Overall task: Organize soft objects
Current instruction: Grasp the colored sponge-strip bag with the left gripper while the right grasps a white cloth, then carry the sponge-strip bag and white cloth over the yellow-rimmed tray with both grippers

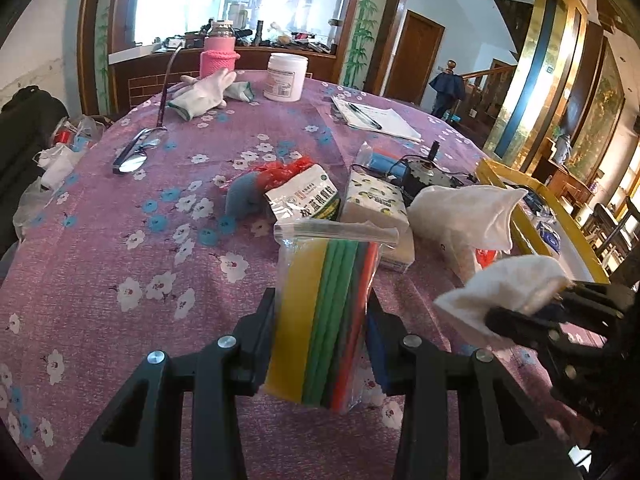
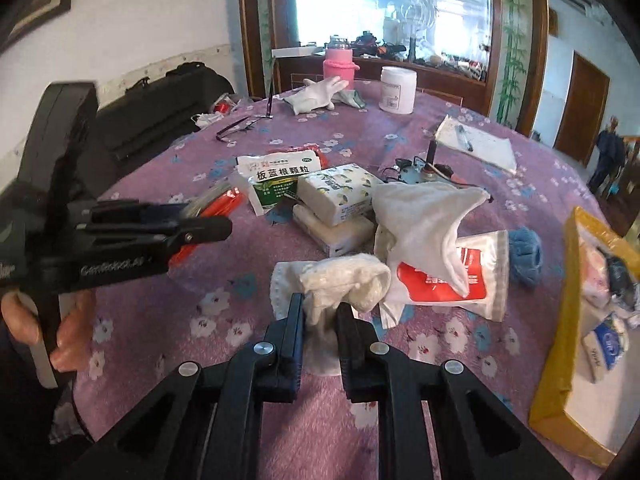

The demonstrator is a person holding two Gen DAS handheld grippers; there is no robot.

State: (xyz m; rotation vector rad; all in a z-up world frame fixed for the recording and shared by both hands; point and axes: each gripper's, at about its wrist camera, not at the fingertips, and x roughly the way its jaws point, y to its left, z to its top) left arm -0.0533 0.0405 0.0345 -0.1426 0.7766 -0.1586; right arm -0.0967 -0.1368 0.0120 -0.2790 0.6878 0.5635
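My left gripper [image 1: 320, 316] is shut on a clear bag of coloured sheets [image 1: 324, 312], yellow, green and red, held above the purple flowered tablecloth [image 1: 120, 240]. It shows at the left in the right wrist view [image 2: 208, 228]. My right gripper [image 2: 320, 312] is shut on a crumpled white cloth [image 2: 344, 280], also seen in the left wrist view [image 1: 516, 288]. A white towel [image 2: 424, 216], tissue packs [image 2: 340, 188], a medicine bag [image 2: 280, 180], a blue plush [image 1: 248, 196] and white gloves [image 1: 204, 92] lie on the table.
A yellow box [image 2: 568, 320] holding soft packets stands at the table's right edge. A red-and-white pouch [image 2: 440, 280], a blue knitted item [image 2: 524, 248], glasses [image 1: 136, 152], a white jar [image 1: 285, 76], a pink bottle [image 1: 218, 52], papers with a pen [image 1: 376, 118] and a small motor [image 2: 424, 168] lie around.
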